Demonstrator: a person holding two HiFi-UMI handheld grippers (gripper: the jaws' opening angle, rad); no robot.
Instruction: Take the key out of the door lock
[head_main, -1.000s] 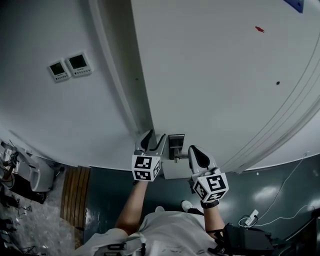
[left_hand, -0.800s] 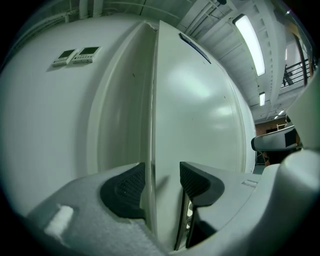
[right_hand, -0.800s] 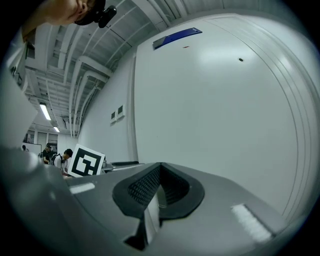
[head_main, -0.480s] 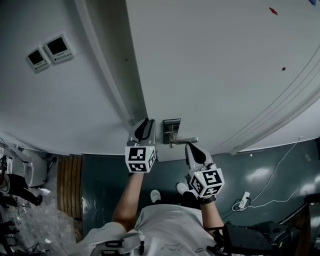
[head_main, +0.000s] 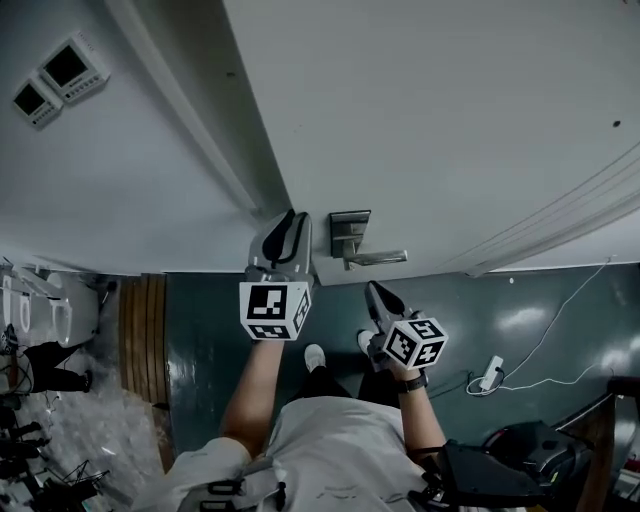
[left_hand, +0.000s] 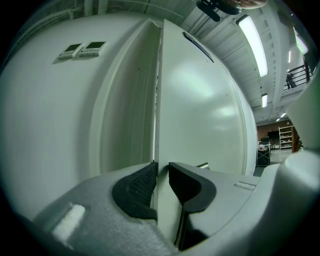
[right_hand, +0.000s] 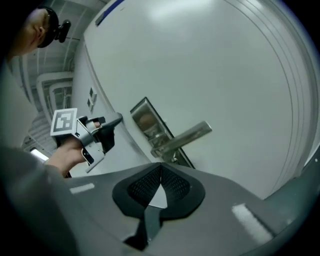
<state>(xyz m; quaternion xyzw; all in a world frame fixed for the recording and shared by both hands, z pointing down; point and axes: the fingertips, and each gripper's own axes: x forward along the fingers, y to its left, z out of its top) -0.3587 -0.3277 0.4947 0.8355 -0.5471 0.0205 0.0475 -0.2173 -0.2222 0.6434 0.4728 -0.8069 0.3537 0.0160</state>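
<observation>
The white door (head_main: 450, 120) carries a metal lock plate (head_main: 349, 233) with a lever handle (head_main: 378, 258). In the right gripper view the lever handle (right_hand: 187, 136) juts right from the lock plate (right_hand: 146, 121); no key can be told apart there. My left gripper (head_main: 290, 222) is at the door's free edge, left of the plate. Its jaws are closing, and the door edge (left_hand: 159, 100) sits between the pads of the left gripper (left_hand: 161, 170). My right gripper (head_main: 374, 292) hangs just below the lever, shut and empty. The right gripper (right_hand: 160, 172) points at the handle.
Two small wall panels (head_main: 50, 80) hang left of the door frame (head_main: 190, 130). Below are a dark floor, a wooden strip (head_main: 143, 340), a white plug with cable (head_main: 490, 372) and the person's shoes. Clutter stands at the far left.
The left jaws stood wide apart a second ago and have narrowed onto the door edge. The head view has swung, so the door and handle sit higher. The right gripper stays shut.
</observation>
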